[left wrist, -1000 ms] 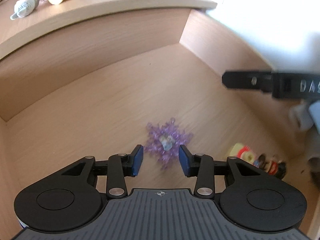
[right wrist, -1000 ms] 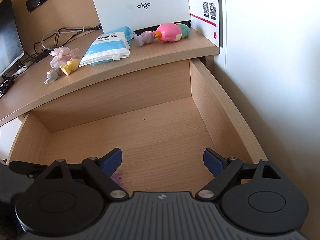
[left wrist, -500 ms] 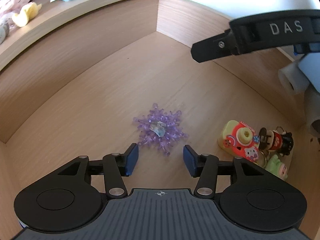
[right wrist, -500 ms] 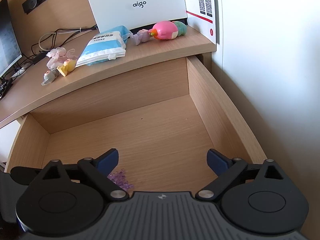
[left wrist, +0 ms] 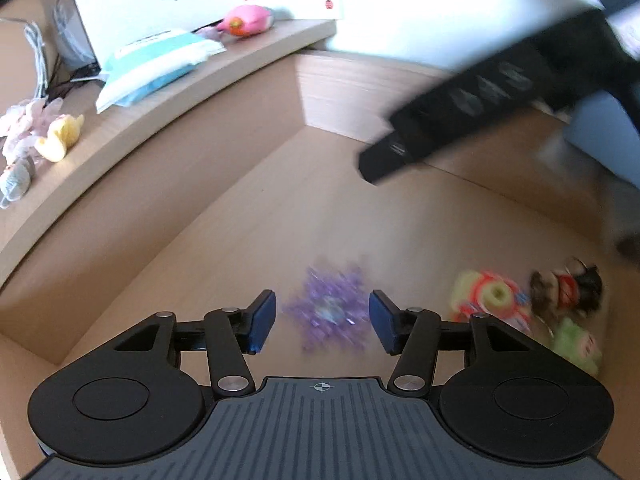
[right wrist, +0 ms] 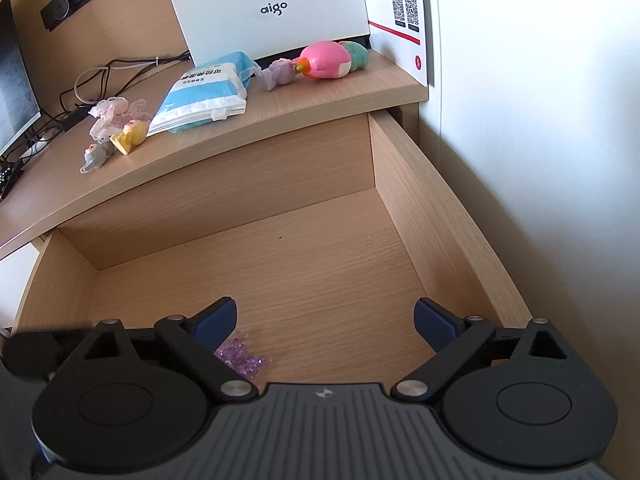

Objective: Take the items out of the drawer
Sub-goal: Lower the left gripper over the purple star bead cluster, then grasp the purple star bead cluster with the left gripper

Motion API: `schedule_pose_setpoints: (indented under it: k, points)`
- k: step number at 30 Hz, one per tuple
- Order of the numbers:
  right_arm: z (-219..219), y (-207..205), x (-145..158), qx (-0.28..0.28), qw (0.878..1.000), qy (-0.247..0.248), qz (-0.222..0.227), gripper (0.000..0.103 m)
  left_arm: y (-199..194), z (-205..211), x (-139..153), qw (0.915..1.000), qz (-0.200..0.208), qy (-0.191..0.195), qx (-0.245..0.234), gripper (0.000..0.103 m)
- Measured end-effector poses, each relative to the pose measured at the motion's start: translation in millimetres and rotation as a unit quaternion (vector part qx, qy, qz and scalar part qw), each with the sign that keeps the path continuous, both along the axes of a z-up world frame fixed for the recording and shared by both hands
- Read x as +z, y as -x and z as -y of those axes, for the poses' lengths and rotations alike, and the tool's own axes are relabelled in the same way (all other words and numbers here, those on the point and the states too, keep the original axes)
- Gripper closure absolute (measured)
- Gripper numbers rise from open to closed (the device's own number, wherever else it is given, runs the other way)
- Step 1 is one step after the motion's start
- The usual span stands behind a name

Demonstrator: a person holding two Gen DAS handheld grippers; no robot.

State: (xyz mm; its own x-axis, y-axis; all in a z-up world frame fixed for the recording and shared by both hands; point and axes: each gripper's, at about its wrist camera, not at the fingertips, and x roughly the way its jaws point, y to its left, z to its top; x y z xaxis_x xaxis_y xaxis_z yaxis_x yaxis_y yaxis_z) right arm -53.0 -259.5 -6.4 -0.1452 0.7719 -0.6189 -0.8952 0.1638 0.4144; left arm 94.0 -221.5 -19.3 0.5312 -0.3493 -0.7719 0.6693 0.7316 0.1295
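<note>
A purple bead snowflake [left wrist: 334, 310] lies on the floor of the open wooden drawer [left wrist: 224, 248]. My left gripper [left wrist: 322, 320] is open, its blue pads to either side of the snowflake and above it. Right of it lie a yellow toy camera [left wrist: 490, 300], a dark keychain figure [left wrist: 568, 290] and a green charm [left wrist: 578, 346], all blurred. The right gripper [right wrist: 324, 326] hovers open over the drawer [right wrist: 404, 196] with nothing between its pads; the snowflake [right wrist: 240, 354] peeks out by its left finger. The right gripper's black body [left wrist: 480, 96] crosses the left wrist view.
On the desk top [right wrist: 256, 120] above the drawer sit a blue tissue pack [right wrist: 204, 96], a pink toy [right wrist: 324, 60], a yellow toy [right wrist: 128, 136], a pink lace piece [right wrist: 114, 114], a white aigo box [right wrist: 268, 4] and cables. A white wall [right wrist: 540, 120] runs along the right side.
The left gripper has tilted up and shifted, bringing the desk top into its view, and its pads have spread wider around the snowflake. The right gripper has drawn back slightly.
</note>
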Motion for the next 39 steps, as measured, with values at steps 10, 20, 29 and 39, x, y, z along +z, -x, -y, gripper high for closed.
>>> schedule_pose_setpoints:
  k: [10,20,29,39]
  points:
    - [-0.2,-1.7,0.4,-0.012,1.0,-0.002,-0.005,0.007,-21.7,-3.4,-15.5,0.9931,-0.107,0.043,0.025,0.045]
    - [-2.5,1.1,-2.4,-0.014,1.0,0.009,-0.001,0.005,-2.8,0.9,-12.2,0.9947,-0.094,0.026,0.031,0.047]
    - [4.8,6.5,19.1,0.027,0.998,0.039,0.033,0.005,32.3,-36.9,25.4,0.9962,-0.076,0.042,0.012,0.092]
    - [6.1,22.1,7.2,0.06,0.988,0.132,0.052,0.005,18.3,-28.5,-8.8,0.9915,-0.127,0.01,-0.026,0.085]
